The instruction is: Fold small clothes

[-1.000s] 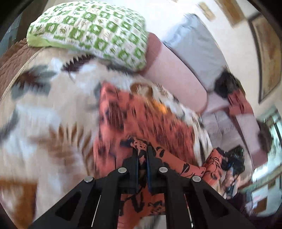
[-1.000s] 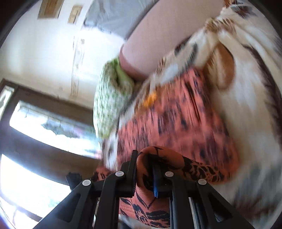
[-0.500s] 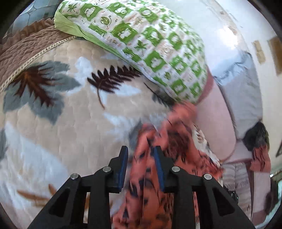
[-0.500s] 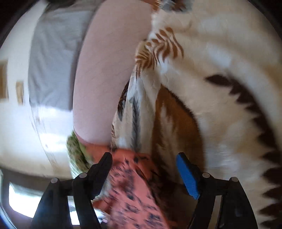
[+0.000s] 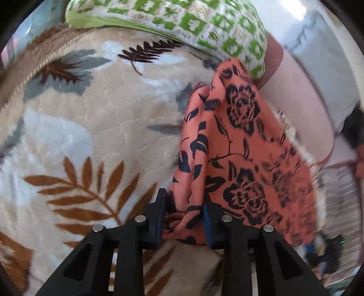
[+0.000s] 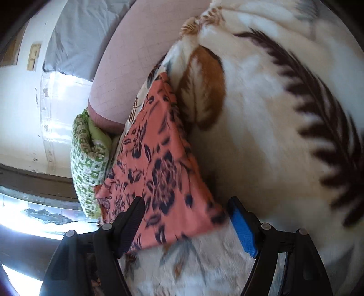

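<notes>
Bed, cream leaf-print blanket (image 5: 95,127); orange floral garment (image 5: 238,148) lies on it, green-checked pillow (image 5: 182,20) at head.

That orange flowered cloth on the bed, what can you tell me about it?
The orange cloth is thin and smooth-looking, printed with dark roses and leaves. It lies folded on the leaf-patterned blanket, its far end by the green checked pillow. A bunched fold sits between the fingers of the left gripper. The right gripper is open around a near corner, not gripping it.
</notes>
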### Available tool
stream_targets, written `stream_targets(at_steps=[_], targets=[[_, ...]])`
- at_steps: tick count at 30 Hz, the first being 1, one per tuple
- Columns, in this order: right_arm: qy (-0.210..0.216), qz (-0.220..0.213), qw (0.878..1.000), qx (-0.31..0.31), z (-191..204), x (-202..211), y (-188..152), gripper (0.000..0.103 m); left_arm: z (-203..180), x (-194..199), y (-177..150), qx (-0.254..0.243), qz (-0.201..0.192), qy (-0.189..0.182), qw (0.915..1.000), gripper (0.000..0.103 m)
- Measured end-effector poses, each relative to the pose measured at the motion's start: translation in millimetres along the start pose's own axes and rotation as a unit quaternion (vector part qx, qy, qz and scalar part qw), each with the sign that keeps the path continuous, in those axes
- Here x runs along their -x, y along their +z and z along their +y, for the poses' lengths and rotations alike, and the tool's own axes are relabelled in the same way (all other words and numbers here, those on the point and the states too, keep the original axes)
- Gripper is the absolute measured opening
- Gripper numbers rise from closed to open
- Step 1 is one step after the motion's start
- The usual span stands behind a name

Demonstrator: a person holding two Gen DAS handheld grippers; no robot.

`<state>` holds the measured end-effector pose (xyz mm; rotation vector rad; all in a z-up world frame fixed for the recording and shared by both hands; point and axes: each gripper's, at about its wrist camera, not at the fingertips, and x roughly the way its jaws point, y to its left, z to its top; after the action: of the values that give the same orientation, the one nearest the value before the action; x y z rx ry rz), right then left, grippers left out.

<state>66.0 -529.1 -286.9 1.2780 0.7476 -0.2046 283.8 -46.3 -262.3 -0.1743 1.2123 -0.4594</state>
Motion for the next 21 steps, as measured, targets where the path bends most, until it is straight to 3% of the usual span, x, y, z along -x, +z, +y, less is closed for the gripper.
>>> stream_targets(at_steps=[3, 6, 9, 11, 13, 17, 21], targets=[[0.021, -0.004, 0.999, -0.024, -9, 7, -2, 0.078, -3, 12, -8, -0.005, 0.002, 0.027, 0.9996, 0.024], [0.055, 0.018, 0.997, -0.057, -16, 8, -11, 0.078, -6, 34, -22, 0.003, -0.013, 0.034, 0.9993, 0.019], [0.078, 0.025, 0.994, -0.071, -18, 9, -20, 0.078, 3, 48, -43, 0.061, -0.019, -0.027, 0.9976, 0.021], [0.086, 0.016, 0.993, -0.082, -22, 9, -25, 0.078, 2, 42, -51, 0.085, -0.004, -0.067, 0.9941, 0.043], [0.081, 0.002, 0.994, -0.077, -20, 6, -25, 0.078, -3, 33, -57, 0.109, 0.010, -0.082, 0.9907, 0.054], [0.060, -0.014, 0.996, -0.068, -8, -6, -19, 0.079, -8, 9, -51, 0.159, 0.013, -0.098, 0.9823, 0.068], [0.029, -0.032, 0.998, -0.040, 13, -26, -8, 0.079, -2, -8, -35, 0.228, -0.017, -0.125, 0.9656, 0.068]])
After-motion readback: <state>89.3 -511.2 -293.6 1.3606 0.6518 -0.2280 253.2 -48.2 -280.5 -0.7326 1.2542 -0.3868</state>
